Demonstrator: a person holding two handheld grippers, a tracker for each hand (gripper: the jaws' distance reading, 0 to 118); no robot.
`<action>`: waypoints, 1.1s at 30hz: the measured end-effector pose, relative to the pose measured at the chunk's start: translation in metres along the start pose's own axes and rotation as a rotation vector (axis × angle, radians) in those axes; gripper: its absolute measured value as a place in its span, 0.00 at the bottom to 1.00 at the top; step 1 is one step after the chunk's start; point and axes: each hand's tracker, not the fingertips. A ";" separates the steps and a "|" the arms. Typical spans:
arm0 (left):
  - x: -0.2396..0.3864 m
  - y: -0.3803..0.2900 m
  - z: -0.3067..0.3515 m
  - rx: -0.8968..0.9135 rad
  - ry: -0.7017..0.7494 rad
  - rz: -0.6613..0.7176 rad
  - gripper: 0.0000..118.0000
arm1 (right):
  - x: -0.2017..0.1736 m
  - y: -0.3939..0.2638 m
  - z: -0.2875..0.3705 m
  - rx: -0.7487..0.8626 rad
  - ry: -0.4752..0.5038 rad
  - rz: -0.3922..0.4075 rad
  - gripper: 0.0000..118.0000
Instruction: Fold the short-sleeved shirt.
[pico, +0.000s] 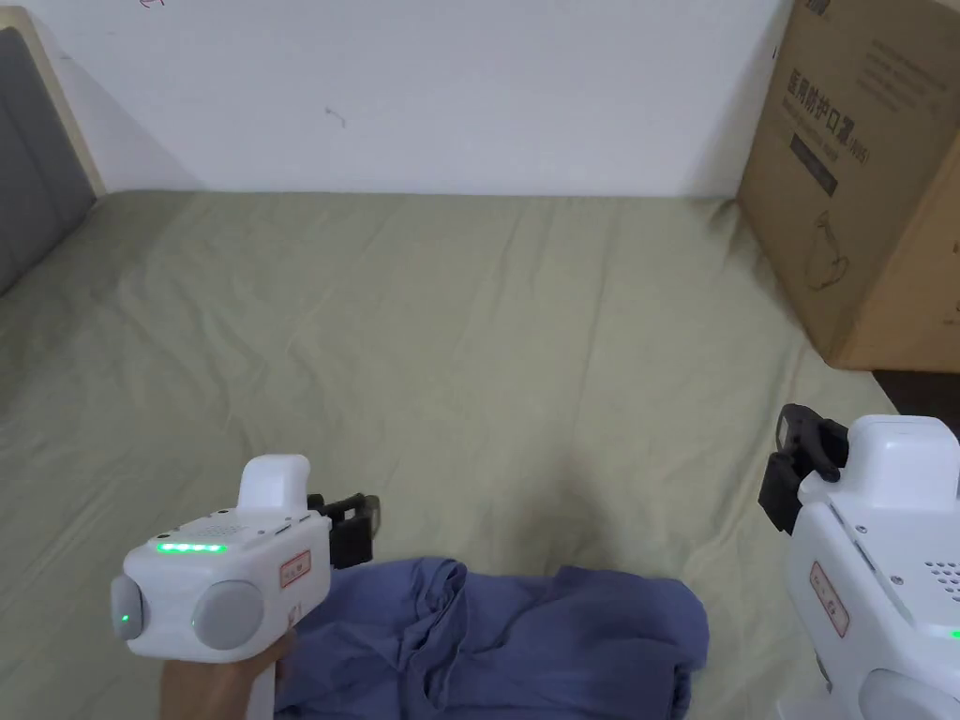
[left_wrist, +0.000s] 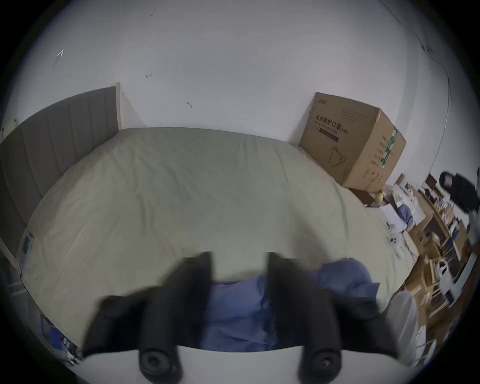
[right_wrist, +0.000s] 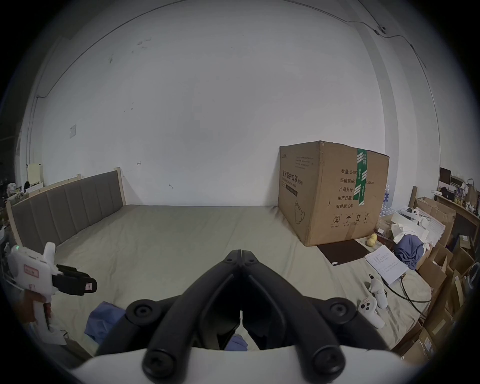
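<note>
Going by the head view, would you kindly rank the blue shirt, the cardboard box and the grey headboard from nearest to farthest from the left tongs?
1. The blue shirt, crumpled on the sheet just below and right of the left tongs.
2. The grey headboard, at the far left edge.
3. The cardboard box, at the far right corner against the wall.

Soft even indoor light, fisheye gripper views with dark corners, left one motion-blurred
</note>
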 end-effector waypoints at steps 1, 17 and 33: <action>-0.001 -0.003 -0.004 -0.006 0.015 -0.018 0.04 | -0.001 0.000 0.000 0.001 0.003 0.000 0.00; 0.036 -0.093 -0.076 -0.380 -0.111 0.010 0.00 | 0.016 -0.008 0.008 -0.023 -0.035 -0.004 0.00; 0.022 -0.061 -0.032 -0.249 -0.252 0.175 0.00 | 0.014 -0.004 0.006 -0.022 -0.028 0.002 0.00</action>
